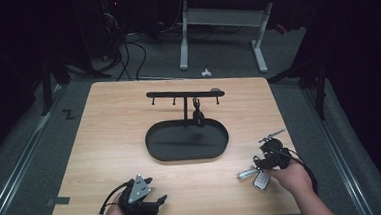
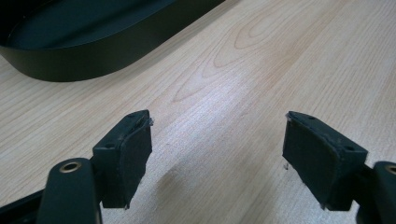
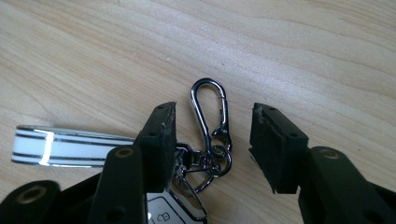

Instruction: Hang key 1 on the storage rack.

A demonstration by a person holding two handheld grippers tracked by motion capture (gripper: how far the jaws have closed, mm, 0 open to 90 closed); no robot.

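Silver-clipped key fob (image 3: 210, 135) lies flat on table (image 3: 303, 51).

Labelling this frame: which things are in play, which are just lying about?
In play (likely): keys between the open right gripper jaws; hook stand; its tray.
Lying about: open left gripper over bare table; desk and cables behind.

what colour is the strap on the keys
White with thin dark stripes, the strap shows best in the right gripper view.
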